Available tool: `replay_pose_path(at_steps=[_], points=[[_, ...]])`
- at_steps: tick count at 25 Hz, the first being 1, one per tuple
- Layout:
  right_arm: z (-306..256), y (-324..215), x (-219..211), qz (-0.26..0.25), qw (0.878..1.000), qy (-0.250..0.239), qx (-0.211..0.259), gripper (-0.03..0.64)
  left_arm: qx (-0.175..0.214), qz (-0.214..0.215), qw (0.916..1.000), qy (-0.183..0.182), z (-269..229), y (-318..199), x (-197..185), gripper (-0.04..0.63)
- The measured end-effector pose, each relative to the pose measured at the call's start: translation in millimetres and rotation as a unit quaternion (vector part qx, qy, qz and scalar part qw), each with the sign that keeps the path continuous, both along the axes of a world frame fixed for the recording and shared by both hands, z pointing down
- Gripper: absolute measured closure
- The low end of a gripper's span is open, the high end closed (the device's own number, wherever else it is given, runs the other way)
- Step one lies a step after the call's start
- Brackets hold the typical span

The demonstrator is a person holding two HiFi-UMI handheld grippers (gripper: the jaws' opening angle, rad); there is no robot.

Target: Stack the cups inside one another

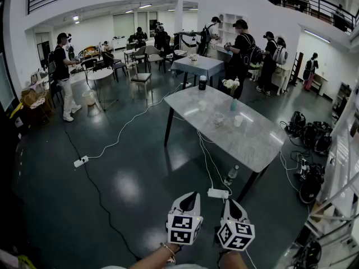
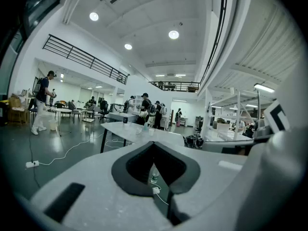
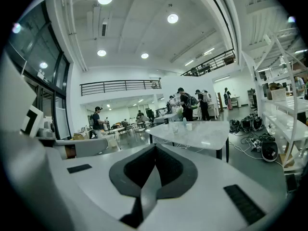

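Cups stand well ahead of me on the grey table: a clear cup and a white cup, side by side, apart, near a flower vase. My left gripper and right gripper hover over the floor, fingers pressed together, pinching nothing.

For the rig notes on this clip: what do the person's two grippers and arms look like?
The left gripper and the right gripper both have smooth white shells that taper to a point, with a black lining inside the jaws. Each carries a white cube printed with black square markers. No sleeves show, and a thin bracelet circles the left wrist.
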State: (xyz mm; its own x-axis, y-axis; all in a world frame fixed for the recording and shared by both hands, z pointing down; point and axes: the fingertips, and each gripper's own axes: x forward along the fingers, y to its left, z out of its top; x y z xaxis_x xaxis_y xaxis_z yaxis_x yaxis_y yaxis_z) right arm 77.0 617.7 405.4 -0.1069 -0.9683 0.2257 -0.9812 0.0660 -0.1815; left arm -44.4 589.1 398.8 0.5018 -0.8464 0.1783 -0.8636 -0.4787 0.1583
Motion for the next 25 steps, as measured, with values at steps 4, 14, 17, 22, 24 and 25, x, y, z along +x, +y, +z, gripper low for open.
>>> replay_pose_path(at_steps=[4, 14, 17, 22, 24, 25], points=[[4.3, -5.2, -11.4, -0.002, 1.0, 0.0, -0.001, 0.609, 0.0, 0.001, 1.0, -0.004, 4.3, -5.1, -10.1, 0.598], [6.8, -32.9, -29.8, 0.01, 1.0, -0.012, 0.005, 0.609, 0.012, 0.001, 0.9999, -0.011, 5.3, -31.8, -36.8, 0.598], [7.3, -43.0, -37.9, 0.019, 1.0, -0.013, 0.006, 0.609, 0.005, 0.011, 0.9997, -0.021, 9.9, -40.0, -48.1, 0.598], [15.4, -48.5, -42.9, 0.036, 0.999, -0.015, 0.0, 0.609, -0.001, 0.011, 0.9997, -0.022, 17.9, -53.3, -67.1, 0.598], [22.7, -51.1, -41.1, 0.041, 0.999, -0.014, -0.012, 0.608, -0.012, 0.009, 0.9997, -0.017, 24.6, -58.5, -71.6, 0.598], [26.3, -53.5, -39.3, 0.044, 0.999, -0.014, -0.017, 0.609, -0.017, 0.008, 0.9997, -0.013, 27.6, -61.6, -72.7, 0.598]])
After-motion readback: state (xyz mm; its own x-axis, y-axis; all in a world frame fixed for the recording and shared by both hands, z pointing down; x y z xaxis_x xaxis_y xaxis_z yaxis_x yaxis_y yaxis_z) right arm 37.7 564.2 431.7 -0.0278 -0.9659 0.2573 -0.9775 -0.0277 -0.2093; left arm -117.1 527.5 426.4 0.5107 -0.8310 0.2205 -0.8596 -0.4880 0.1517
